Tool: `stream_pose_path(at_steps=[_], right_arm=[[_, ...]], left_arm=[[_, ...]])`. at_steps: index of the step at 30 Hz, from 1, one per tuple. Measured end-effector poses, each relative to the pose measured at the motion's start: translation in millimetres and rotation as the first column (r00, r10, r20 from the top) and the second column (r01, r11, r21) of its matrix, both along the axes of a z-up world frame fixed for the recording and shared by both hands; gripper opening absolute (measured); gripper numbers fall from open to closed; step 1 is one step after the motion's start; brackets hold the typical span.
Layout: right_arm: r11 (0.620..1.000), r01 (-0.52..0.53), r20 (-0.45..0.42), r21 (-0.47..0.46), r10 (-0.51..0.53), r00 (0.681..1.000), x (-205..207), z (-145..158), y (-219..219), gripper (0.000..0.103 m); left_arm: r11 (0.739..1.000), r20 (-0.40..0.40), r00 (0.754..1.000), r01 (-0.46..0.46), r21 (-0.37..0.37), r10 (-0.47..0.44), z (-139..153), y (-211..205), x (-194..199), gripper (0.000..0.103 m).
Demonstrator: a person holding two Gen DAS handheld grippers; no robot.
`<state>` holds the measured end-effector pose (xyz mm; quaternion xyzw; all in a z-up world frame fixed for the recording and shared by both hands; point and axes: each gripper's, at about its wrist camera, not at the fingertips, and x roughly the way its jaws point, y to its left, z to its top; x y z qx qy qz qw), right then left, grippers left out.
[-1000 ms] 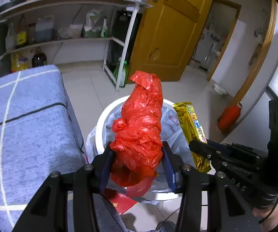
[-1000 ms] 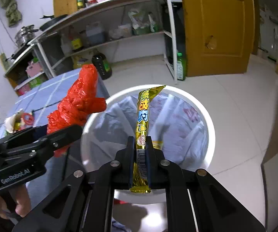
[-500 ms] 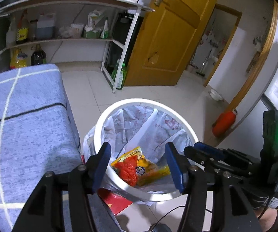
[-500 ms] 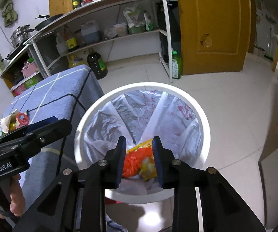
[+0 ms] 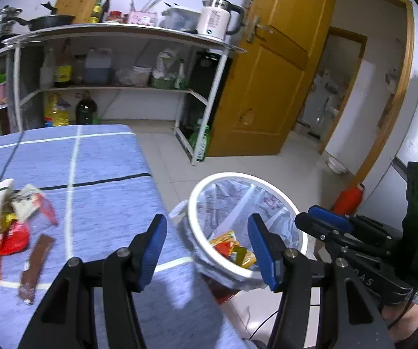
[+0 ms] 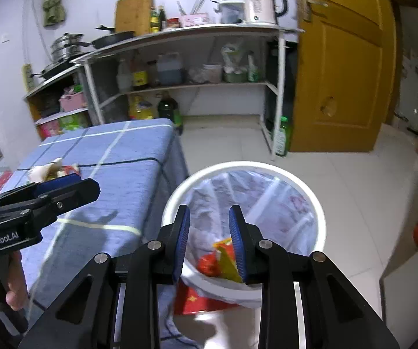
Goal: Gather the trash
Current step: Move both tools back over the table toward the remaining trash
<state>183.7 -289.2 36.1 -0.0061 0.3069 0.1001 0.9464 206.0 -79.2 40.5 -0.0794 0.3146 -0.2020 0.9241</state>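
A white trash bin [image 5: 197, 226] with a clear liner stands on the floor beside the table; it also shows in the right wrist view [image 6: 319, 212]. A red bag and yellow wrapper [image 5: 232, 251] lie inside it, also seen in the right wrist view [image 6: 219, 258]. My left gripper [image 5: 207, 247] is open and empty over the table's right edge. My right gripper [image 6: 209, 242] is open and empty above the bin's near rim. Several wrappers [image 5: 11, 232] lie on the blue tablecloth [image 5: 98, 174] at the left, among them a brown bar wrapper [image 5: 35, 264].
A metal shelf rack [image 5: 121, 67] with bottles, pans and a kettle [image 5: 217, 19] stands against the back wall. A yellow wooden door [image 5: 267, 87] is open at the right. An orange object [image 5: 350, 199] sits on the tiled floor by the wall.
Both grippers opened and dropped the red bag and the yellow wrapper into the bin. Both have since pulled back and swung left, bringing the table's wrappers into view.
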Motion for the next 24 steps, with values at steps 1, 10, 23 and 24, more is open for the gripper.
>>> stream_pose_path(at_steps=[1, 10, 23, 24], right_arm=[[1.0, -0.012, 0.003, 0.0, 0.012, 1.0, -1.3, 1.0, 4.6, 0.029], [0.993, -0.122, 0.028, 0.003, 0.122, 0.992, -8.4, 8.0, 48.2, 0.029], [0.961, -0.278, 0.023, 0.007, 0.278, 0.96, 1.2, 5.2, 116.4, 0.029], [0.959, -0.284, 0.019, 0.005, 0.284, 0.959, 2.4, 3.7, 120.0, 0.029]], left_arm=[[1.0, 0.006, 1.0, -0.011, 0.003, 0.011, 1.9, 5.7, -3.6, 0.06], [0.995, 0.044, 0.995, -0.095, 0.026, 0.094, 9.8, 51.2, -31.5, 0.06], [0.958, 0.039, 0.961, -0.276, 0.083, 0.274, -14.7, 140.8, -51.1, 0.06], [0.956, 0.035, 0.96, -0.279, 0.088, 0.277, -18.1, 143.1, -51.5, 0.06]])
